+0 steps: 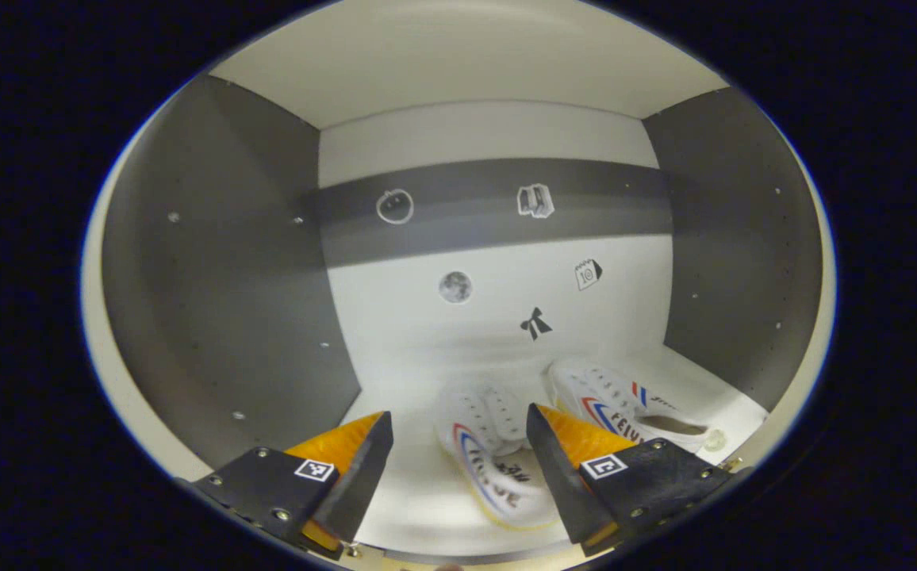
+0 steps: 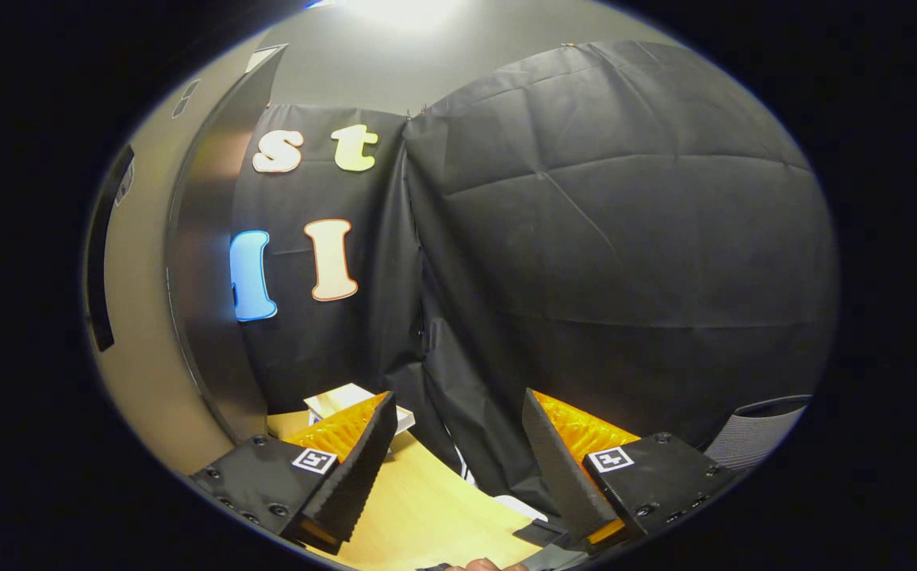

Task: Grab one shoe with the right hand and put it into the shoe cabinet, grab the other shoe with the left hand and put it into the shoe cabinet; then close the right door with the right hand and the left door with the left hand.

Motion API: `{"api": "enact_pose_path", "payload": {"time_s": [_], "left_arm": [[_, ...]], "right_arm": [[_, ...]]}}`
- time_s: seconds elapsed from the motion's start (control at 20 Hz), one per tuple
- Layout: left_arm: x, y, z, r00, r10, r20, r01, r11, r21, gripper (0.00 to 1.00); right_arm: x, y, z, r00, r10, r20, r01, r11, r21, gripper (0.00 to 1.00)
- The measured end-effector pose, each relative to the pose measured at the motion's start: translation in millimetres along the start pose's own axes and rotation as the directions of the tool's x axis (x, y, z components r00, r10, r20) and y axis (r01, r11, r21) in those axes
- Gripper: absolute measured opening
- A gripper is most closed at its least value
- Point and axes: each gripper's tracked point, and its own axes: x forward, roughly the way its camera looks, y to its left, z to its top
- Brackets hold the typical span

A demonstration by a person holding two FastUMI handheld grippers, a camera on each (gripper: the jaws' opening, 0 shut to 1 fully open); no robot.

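Observation:
In the left gripper view I look into the shoe cabinet (image 1: 236, 317), with grey side walls and a white back panel. Two white shoes with red and blue stripes lie on its white floor: one shoe (image 1: 484, 452) is between my fingers' line of sight, the other shoe (image 1: 625, 400) lies farther right. My left gripper (image 1: 458, 444) is open just above the nearer shoe, not pressing on it. In the right gripper view my right gripper (image 2: 454, 440) is open and empty, facing the booth wall above a wooden tabletop (image 2: 427, 507).
Small stickers dot the cabinet's back panel (image 1: 498, 293). In the right gripper view a grey cabinet door (image 2: 205, 301) stands open at the left. A white box (image 2: 339, 400) lies on the tabletop, and a grey mesh thing (image 2: 760, 440) shows at the right.

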Motion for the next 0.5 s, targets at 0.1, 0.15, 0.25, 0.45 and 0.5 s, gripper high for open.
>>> {"api": "enact_pose_path", "payload": {"time_s": [0.1, 0.15, 0.25, 0.45, 0.5], "left_arm": [[-28, 7, 13, 0.998, 0.008, 0.058, -0.005, 0.999, -0.046, 0.95], [-41, 15, 22, 0.996, 0.018, 0.093, -0.012, 0.998, -0.061, 0.94], [-75, 25, 36, 0.988, 0.016, 0.153, -0.002, 0.996, -0.091, 0.96], [-147, 38, 48, 0.974, -0.011, 0.226, 0.049, 0.986, -0.162, 0.96], [-162, 37, 44, 0.97, -0.017, 0.241, 0.057, 0.985, -0.162, 0.96]], "right_arm": [[-3, 5, 11, 1.0, 0.012, 0.015, -0.012, 1.0, 0.001, 0.93], [-4, 8, 16, 1.0, 0.022, 0.021, -0.022, 1.0, -0.002, 0.98], [-8, 15, 27, 0.999, 0.046, 0.027, -0.046, 0.999, -0.012, 0.93], [-17, 30, 60, 0.993, 0.103, 0.061, -0.101, 0.995, -0.024, 0.98], [-18, 35, 65, 0.991, 0.121, 0.06, -0.121, 0.993, -0.014, 0.93]]}}
